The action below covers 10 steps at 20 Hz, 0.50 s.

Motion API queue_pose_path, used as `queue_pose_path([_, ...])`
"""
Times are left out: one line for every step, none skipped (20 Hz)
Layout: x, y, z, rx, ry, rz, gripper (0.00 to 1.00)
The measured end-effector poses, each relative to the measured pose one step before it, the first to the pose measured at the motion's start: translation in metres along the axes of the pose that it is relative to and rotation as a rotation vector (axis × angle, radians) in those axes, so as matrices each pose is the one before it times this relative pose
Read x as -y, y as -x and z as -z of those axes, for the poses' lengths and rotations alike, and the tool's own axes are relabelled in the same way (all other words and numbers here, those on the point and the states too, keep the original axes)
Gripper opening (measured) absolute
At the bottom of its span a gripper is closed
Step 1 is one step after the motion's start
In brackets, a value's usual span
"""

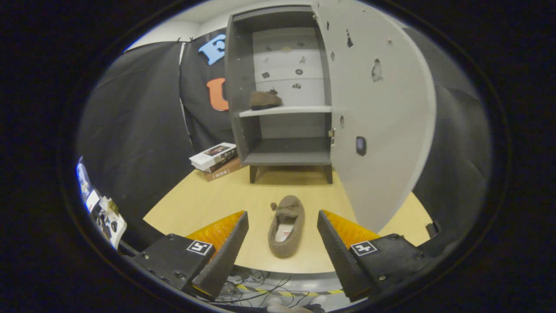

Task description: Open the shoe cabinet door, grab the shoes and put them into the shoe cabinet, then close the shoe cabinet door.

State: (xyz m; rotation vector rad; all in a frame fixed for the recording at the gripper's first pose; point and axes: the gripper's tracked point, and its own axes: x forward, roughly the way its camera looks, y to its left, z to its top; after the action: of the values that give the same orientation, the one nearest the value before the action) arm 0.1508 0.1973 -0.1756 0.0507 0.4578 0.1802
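Observation:
A grey shoe cabinet (pixel 243 87) stands at the back of the wooden table (pixel 195 204) with its door (pixel 382 113) swung wide open to the right. One brown shoe (pixel 265 100) rests on the cabinet's middle shelf (pixel 299 110). A second brown shoe (pixel 286 226) lies on the table near its front edge, toe toward the cabinet. My gripper (pixel 282 221) is open, its two fingers spread on either side of that shoe and apart from it. The lower compartment holds nothing.
A small stack of books and a white box (pixel 216 160) sits on the table left of the cabinet's foot. The open door reaches forward over the table's right part. Cables (pixel 256 287) lie on the floor below the table's front edge.

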Motion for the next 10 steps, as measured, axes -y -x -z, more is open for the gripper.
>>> queue_pose_path([-0.00280, -0.01368, 0.01238, -0.01874, 0.01004, -0.00493, 1.00])
queue_pose_path([-0.00086, -0.01602, 0.01164, -0.03592, 0.01236, 0.01587, 1.00])
queue_pose_path([-0.00489, -0.01669, 0.00857, -0.01563, 0.00177, -0.00552, 1.00])
queue_pose_path([-0.00621, -0.02419, 0.00457, -0.02188, 0.00051, 0.00135, 1.00])
queue_pose_path([-0.00090, -0.01638, 0.00700, -0.03443, -0.00841, 0.00334, 1.00])
queue_pose_path([-0.00171, -0.01826, 0.00732, -0.02397, -0.02736, -0.00754, 1.00])
queue_pose_path([0.00055, -0.01390, 0.00447, -0.02138, -0.02387, 0.00033, 1.00])
queue_pose_path([0.00070, -0.01481, 0.00411, -0.02408, -0.01548, 0.00509, 1.00])
queue_pose_path([-0.00022, -0.01089, 0.00142, -0.01811, -0.01967, -0.00551, 1.00])
queue_pose_path([0.00184, -0.00946, -0.00228, -0.00637, -0.01697, 0.00145, 1.00])
